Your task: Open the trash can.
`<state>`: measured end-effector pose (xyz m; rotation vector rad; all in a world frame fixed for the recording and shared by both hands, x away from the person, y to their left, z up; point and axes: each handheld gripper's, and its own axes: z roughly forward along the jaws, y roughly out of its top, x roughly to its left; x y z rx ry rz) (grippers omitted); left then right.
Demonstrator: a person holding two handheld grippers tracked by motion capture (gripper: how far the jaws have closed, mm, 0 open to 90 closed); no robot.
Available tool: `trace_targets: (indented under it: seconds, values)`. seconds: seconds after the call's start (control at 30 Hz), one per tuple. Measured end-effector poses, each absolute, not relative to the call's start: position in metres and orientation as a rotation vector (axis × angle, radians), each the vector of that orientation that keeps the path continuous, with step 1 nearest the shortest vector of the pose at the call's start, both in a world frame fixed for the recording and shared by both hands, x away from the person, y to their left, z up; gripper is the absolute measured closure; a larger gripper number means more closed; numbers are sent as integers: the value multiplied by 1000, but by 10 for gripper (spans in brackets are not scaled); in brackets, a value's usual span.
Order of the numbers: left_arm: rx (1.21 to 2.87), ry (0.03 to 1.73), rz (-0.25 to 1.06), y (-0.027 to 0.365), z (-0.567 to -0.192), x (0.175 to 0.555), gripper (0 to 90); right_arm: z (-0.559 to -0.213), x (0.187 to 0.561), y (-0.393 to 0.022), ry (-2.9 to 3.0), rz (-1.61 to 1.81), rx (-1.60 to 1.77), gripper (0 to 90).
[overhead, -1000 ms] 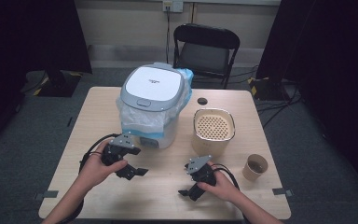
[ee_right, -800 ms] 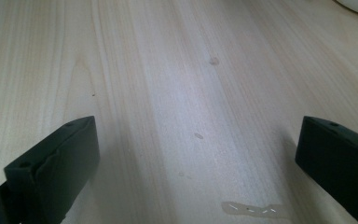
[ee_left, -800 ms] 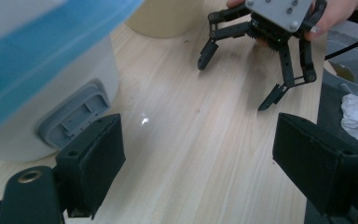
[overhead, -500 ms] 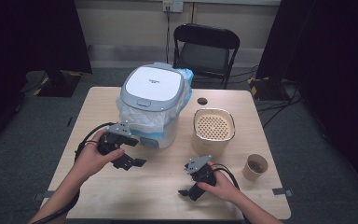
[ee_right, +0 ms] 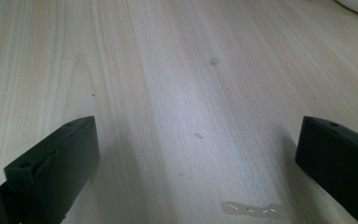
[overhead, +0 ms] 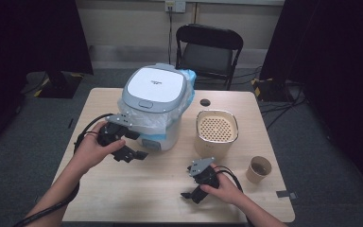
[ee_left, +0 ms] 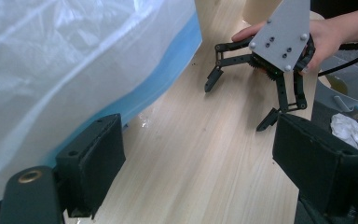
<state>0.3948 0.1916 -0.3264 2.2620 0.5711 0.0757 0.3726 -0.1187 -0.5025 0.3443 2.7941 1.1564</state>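
High view: the cooker (overhead: 156,90) stands on the bench (overhead: 137,194) toward 11 o'clock of its centre, white lid shut, its body wrapped in a clear and blue bag (overhead: 139,122). The left gripper (overhead: 139,144) hovers just beside the cooker's front corner, at about 7 o'clock from it, held in the person's left hand (overhead: 92,149). Its jaws stand released, pointing toward 3 o'clock, with nothing between them.

Left gripper view: the bag (ee_left: 74,60) rises at 10 o'clock, close to the near jaw of the left gripper (ee_left: 196,172); I cannot tell whether they touch. Bare wood lies in the gap.

The right gripper (overhead: 189,182) rests low at 5 o'clock of the bench, well apart from the cooker, in the right hand (overhead: 224,187). It is released too, seen spread wide from the other side (ee_left: 237,106), and its own view shows plain bench (ee_right: 186,84) between the jaws of this gripper (ee_right: 196,163).

A beige tub (overhead: 216,132) with a perforated top sits at 3 o'clock of the cooker, and a paper cup (overhead: 259,169) near the bench's 4 o'clock edge. A black chair (overhead: 210,47) stands behind at 12 o'clock.
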Motion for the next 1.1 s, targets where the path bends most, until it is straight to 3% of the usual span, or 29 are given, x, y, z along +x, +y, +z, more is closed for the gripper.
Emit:
trace_targets:
  seconds: [1.1]
  values:
    - [2251, 597, 135, 192, -280, 420, 162, -502, 373, -119, 2796, 1156, 343, 0]
